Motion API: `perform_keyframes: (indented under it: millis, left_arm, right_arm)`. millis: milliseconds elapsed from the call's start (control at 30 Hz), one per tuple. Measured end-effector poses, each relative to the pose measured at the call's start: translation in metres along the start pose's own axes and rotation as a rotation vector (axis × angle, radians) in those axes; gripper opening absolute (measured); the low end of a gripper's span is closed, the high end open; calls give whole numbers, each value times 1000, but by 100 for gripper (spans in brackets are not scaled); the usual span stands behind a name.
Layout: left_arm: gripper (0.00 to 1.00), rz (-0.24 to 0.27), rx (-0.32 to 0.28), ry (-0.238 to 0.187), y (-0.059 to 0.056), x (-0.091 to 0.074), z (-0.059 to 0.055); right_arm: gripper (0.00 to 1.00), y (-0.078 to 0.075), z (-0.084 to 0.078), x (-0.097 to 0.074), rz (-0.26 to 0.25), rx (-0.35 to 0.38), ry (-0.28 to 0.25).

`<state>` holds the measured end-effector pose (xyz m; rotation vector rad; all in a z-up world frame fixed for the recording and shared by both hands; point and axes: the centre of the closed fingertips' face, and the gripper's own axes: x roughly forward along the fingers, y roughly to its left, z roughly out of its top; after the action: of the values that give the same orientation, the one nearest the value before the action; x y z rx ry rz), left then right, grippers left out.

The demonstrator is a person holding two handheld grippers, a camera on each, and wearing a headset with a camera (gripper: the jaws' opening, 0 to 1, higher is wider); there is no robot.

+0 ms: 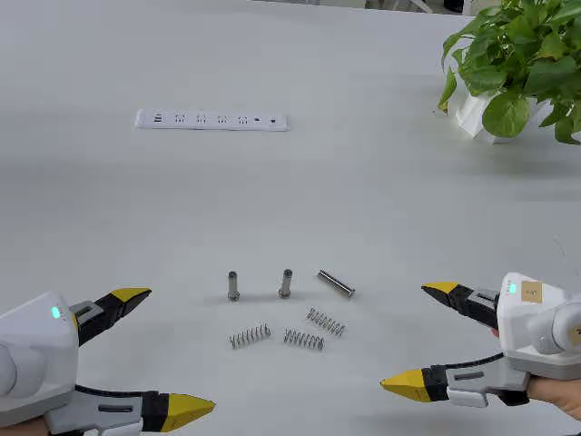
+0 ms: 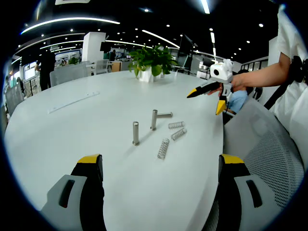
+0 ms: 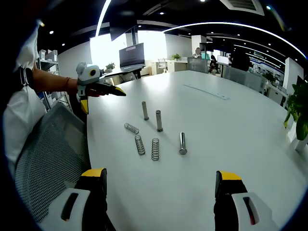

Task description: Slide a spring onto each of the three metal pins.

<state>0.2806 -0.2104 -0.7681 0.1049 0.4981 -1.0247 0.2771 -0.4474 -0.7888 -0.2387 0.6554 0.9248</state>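
Observation:
Two metal pins stand upright on the white table, one on the left point(image 1: 233, 285) and one beside it point(image 1: 286, 282). A third pin point(image 1: 335, 282) lies flat to their right. Three loose springs lie just in front: a left spring point(image 1: 250, 336), a middle spring point(image 1: 303, 340) and a right spring point(image 1: 325, 322). My left gripper point(image 1: 169, 353) is open at the lower left, well clear of the pins. At the lower right my right gripper point(image 1: 419, 336) is open too, with nothing between its jaws. The left gripper view has the pins point(image 2: 135, 133) and springs point(image 2: 163, 148) ahead of it.
A white power strip point(image 1: 211, 120) lies far back on the left. A potted plant point(image 1: 522, 64) in a white pot stands at the back right corner. A grey mesh chair point(image 3: 45, 154) is at the table's near edge.

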Motion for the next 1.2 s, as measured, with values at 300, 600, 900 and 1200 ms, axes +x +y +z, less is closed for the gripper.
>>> perform_keyframes:
  millis: [300, 600, 900, 1200]
  left_arm:
    - [99, -1, 1, 2, 0, 1, -1]
    - [99, -1, -6, 4, 0, 1, -4]
    - [99, -3, -12, 1, -2, 1, -4]
    - [99, -9, -17, 0, -4, 2, -5]
  right_arm:
    - [93, -1, -2, -1, -1, 2, 2]
    - [93, -1, -1, 1, 6, -2, 5]
    - [92, -2, 2, 0, 12, -14, 13]
    - [92, -4, 14, 1, 22, -37, 19]
